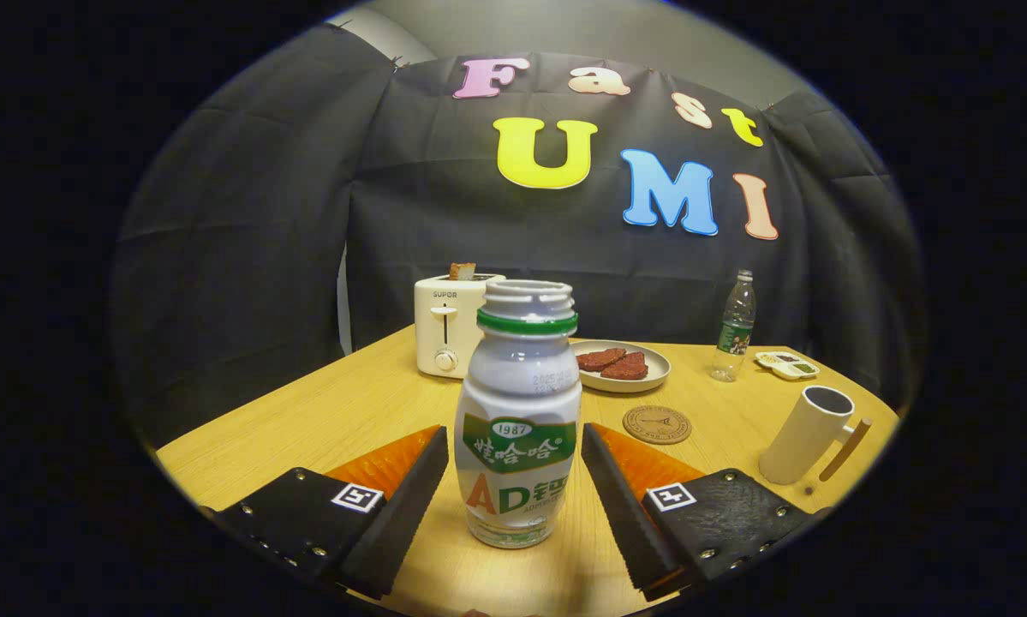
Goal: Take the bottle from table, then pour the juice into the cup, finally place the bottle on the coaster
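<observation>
An uncapped white juice bottle [518,420] with a green neck ring stands upright on the wooden table [307,428]. It sits between the two fingers of my gripper [516,441], which is open, with a gap on each side of the bottle. A white cup [809,433] with a wooden handle stands to the right, beyond the right finger. A round brown coaster [657,424] lies flat on the table between the bottle and the cup, a little farther back.
A white toaster [450,324] with a slice of toast stands behind the bottle at the back. A plate [660,370] with dark red slices lies next to it. A clear water bottle [734,327] and a small divided dish [787,365] are at the back right.
</observation>
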Tool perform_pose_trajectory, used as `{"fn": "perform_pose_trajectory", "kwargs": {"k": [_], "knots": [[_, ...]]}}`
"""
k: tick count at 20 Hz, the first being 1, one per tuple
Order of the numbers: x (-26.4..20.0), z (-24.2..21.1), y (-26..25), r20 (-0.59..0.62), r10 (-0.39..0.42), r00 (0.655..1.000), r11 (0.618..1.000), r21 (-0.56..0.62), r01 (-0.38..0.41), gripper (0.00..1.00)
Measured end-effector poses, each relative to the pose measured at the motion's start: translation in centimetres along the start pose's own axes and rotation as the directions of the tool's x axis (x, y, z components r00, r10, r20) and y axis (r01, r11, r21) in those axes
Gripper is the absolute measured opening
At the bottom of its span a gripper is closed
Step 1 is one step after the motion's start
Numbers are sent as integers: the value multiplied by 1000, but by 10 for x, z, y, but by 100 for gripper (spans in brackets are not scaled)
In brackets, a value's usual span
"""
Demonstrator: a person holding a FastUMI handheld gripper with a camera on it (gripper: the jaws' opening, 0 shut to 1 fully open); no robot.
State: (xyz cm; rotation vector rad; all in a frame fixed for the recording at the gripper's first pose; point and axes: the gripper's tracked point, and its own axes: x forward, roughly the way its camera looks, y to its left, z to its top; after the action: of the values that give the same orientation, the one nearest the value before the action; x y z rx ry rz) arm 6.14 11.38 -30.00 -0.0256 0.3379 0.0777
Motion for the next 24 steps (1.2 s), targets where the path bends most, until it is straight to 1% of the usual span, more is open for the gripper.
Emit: {"fn": "perform_pose_trajectory", "kwargs": {"k": [6, 8, 10, 11, 15, 19, 22, 24], "knots": [[7, -23, -1, -51, -8, 999, 1000, 21, 9, 96], [9, -25, 0, -67, -10, 998, 1000, 22, 11, 90], [10, -24, 3, -64, -11, 998, 999, 37, 14, 86], [11, -24, 3, -65, -12, 998, 999, 47, 15, 80], [13, -20, 4, -86, 9, 996, 993, 117, 1, 74], [11, -8, 2, -65, 24, 998, 985, 171, -13, 74], [10, 6, -8, -42, 23, 999, 967, 255, -12, 74], [10, 15, -17, -28, 19, 999, 948, 319, -9, 74]]}}
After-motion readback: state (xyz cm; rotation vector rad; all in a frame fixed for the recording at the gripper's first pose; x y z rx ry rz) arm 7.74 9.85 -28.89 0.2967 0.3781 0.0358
